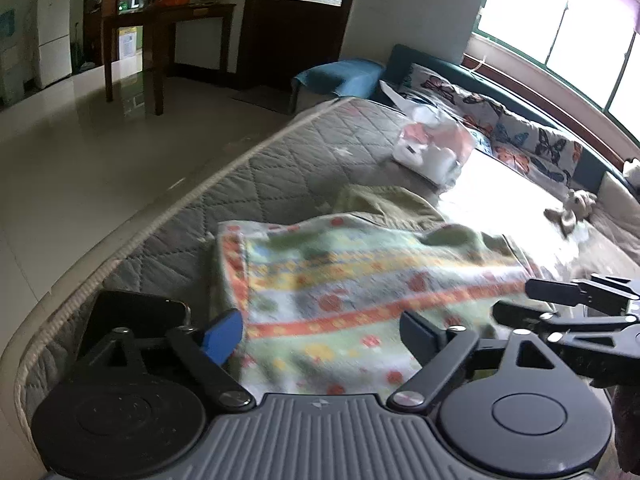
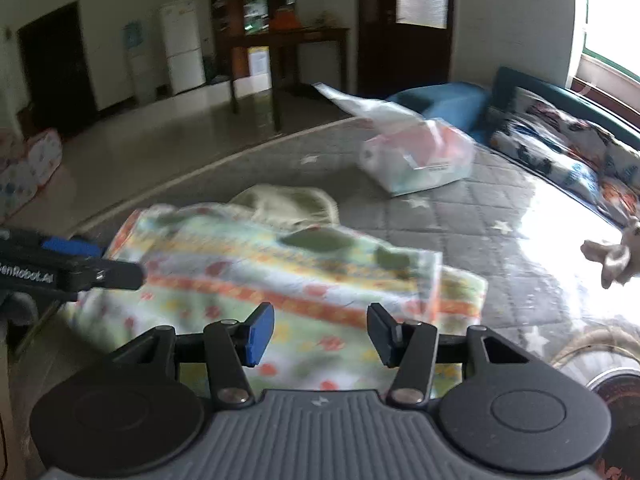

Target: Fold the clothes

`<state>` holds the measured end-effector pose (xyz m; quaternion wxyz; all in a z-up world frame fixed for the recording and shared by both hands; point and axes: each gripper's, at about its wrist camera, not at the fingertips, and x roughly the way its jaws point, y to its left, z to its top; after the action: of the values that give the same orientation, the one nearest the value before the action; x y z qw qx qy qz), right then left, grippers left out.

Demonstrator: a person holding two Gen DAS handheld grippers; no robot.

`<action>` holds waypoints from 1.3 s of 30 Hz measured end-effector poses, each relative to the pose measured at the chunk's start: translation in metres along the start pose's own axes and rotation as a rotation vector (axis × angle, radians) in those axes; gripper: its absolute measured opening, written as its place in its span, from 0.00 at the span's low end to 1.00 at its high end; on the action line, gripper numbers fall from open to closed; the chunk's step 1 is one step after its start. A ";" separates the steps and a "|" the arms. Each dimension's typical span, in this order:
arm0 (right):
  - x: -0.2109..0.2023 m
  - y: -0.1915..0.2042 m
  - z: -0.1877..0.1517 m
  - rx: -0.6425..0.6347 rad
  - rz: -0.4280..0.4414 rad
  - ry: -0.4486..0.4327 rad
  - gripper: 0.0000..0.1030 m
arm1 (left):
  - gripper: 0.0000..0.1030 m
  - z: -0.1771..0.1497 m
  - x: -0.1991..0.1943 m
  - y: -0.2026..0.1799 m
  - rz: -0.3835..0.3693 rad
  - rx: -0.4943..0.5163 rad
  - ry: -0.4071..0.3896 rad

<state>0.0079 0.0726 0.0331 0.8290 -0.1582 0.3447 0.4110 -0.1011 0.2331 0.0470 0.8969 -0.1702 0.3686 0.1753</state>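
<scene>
A folded cloth [image 1: 360, 272] [image 2: 280, 280], pale green and white with orange bands and red flowers, lies on the grey quilted mattress [image 1: 280, 160] [image 2: 460, 216]. An olive green garment [image 1: 384, 204] [image 2: 288, 204] lies crumpled just beyond it. My left gripper [image 1: 320, 332] hovers open over the cloth's near edge, with nothing pressed between its fingers. My right gripper [image 2: 320, 332] is also open over the near part of the cloth, its pads off the fabric. Each gripper shows in the other's view: the right gripper [image 1: 520, 300] at the right edge, the left gripper [image 2: 104, 260] at the left edge.
A clear plastic bag of boxes [image 1: 432, 148] [image 2: 416, 160] sits farther back on the mattress. Butterfly pillows [image 1: 520, 140] [image 2: 560, 148] line the headboard under the window. A small plush toy [image 1: 572, 208] [image 2: 612, 256] lies at the right. The mattress edge [image 1: 160, 220] drops to tiled floor.
</scene>
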 end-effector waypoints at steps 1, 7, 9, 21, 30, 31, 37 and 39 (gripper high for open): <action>0.000 0.003 -0.002 -0.012 0.004 0.006 0.53 | 0.89 -0.002 -0.001 -0.003 0.002 0.009 0.000; -0.001 0.018 -0.012 -0.069 0.005 0.032 0.54 | 0.96 -0.008 -0.001 -0.009 0.015 0.023 0.015; -0.004 0.021 -0.013 -0.082 0.001 0.029 0.56 | 0.98 -0.010 -0.002 -0.009 0.021 0.024 0.017; -0.013 0.028 -0.028 -0.094 0.014 0.051 0.61 | 1.00 -0.022 -0.011 -0.013 0.025 0.021 0.022; -0.024 0.035 -0.045 -0.095 0.032 0.056 0.75 | 1.00 -0.033 -0.018 -0.021 0.023 0.027 0.014; -0.025 0.035 -0.046 -0.093 0.033 0.055 0.78 | 1.00 -0.034 -0.019 -0.022 0.023 0.030 0.014; -0.034 0.035 -0.056 -0.056 0.032 0.046 0.80 | 1.00 -0.040 -0.025 -0.024 0.015 0.027 -0.009; -0.036 0.033 -0.059 -0.031 0.032 0.043 0.82 | 1.00 -0.042 -0.026 -0.025 0.013 0.026 -0.008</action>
<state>-0.0598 0.0403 0.0170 0.8121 -0.1741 0.3589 0.4260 -0.1329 0.1876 0.0423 0.8994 -0.1553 0.3682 0.1771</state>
